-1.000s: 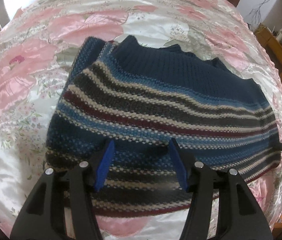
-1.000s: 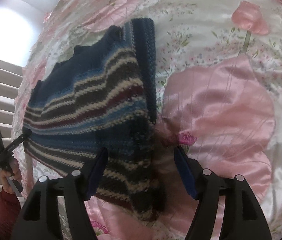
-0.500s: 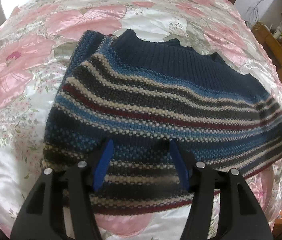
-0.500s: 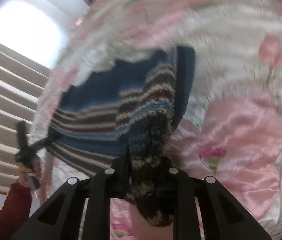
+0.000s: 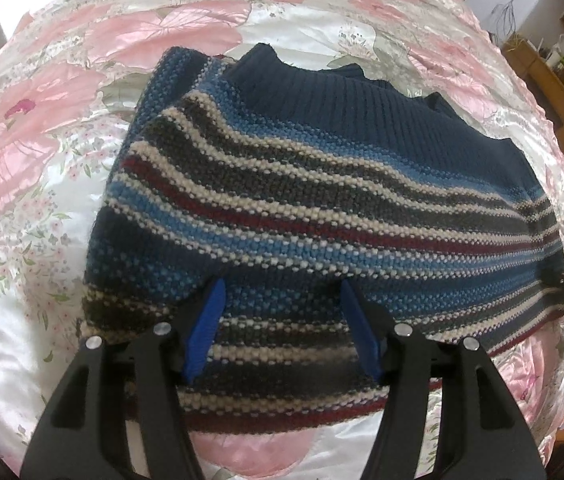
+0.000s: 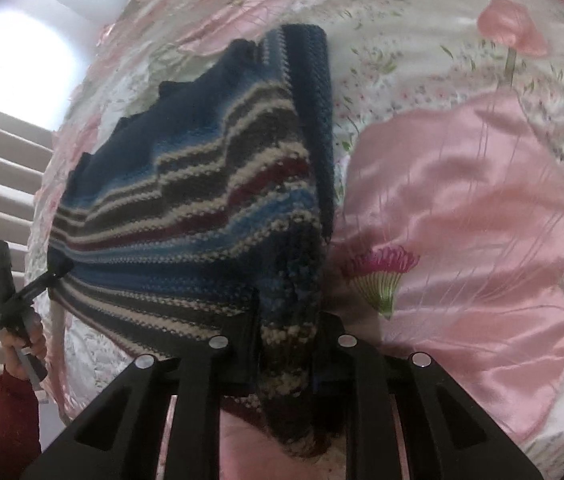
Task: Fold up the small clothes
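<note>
One striped knit sweater (image 5: 322,216) lies partly folded on the pink floral satin bedspread (image 5: 41,184). At its near edge the right gripper (image 6: 286,344) is clamped on a bunched corner, while the left gripper (image 5: 282,320) hovers over the hem with its blue pads (image 5: 205,328) spread apart. Lifting one-sided may drag the whole bulky knit across the slippery satin, skewing the fold.

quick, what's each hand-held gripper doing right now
Left hand-held gripper: open, blue-padded fingers spread above the striped knitted sweater.
Right hand-held gripper: closed, pinching the sweater's edge.
</note>
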A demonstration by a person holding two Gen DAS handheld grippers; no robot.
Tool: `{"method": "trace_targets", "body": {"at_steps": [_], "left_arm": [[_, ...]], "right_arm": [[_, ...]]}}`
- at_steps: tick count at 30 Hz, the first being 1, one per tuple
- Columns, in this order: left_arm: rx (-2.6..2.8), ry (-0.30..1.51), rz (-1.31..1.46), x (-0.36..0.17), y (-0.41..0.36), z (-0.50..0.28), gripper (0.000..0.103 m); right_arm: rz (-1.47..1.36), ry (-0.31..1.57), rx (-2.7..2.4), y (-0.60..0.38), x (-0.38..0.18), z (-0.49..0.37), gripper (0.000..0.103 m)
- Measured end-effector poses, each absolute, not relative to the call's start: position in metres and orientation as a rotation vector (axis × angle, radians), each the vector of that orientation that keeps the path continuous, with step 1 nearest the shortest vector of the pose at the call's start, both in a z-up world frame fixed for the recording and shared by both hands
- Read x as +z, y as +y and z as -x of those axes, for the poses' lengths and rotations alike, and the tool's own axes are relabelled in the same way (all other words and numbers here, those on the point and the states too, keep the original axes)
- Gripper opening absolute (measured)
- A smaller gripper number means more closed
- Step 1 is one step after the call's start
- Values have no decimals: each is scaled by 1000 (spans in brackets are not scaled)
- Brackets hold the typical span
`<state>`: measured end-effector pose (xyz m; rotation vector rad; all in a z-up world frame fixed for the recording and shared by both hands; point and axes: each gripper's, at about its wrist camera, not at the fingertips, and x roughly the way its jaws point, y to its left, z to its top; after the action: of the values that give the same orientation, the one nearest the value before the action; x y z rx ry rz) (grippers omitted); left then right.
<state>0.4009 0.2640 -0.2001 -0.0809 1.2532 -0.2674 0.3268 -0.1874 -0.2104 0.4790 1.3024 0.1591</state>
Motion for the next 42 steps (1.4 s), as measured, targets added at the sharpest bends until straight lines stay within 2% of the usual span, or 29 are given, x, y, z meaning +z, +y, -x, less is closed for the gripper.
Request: {"method": "trace_targets", "body": {"at_steps": [16,22,28,32,38,42], "left_arm": [[-275,1244,60,-205,254,-402,71],[-288,1233,118,-185,262,-400,71],[-311,1172,141,-152,283,-390,72],[-314,1155,157,-143,300,-383,72],[-308,1146,178,-139,321,-373,72],[-303,1143,195,-139,331,-369,72]], "right_arm": [[-539,1316,122,-191,-214,-328,20],[-485,1299,110,-170,-176,-336,18],[-405,1251,197,-113,-113,-360,17],[-322,1239,266,-57,-91,-377,17],[-205,1252,350,25,-88,-394,17],[-147,1300,378,67,-108,-399,17]]}}
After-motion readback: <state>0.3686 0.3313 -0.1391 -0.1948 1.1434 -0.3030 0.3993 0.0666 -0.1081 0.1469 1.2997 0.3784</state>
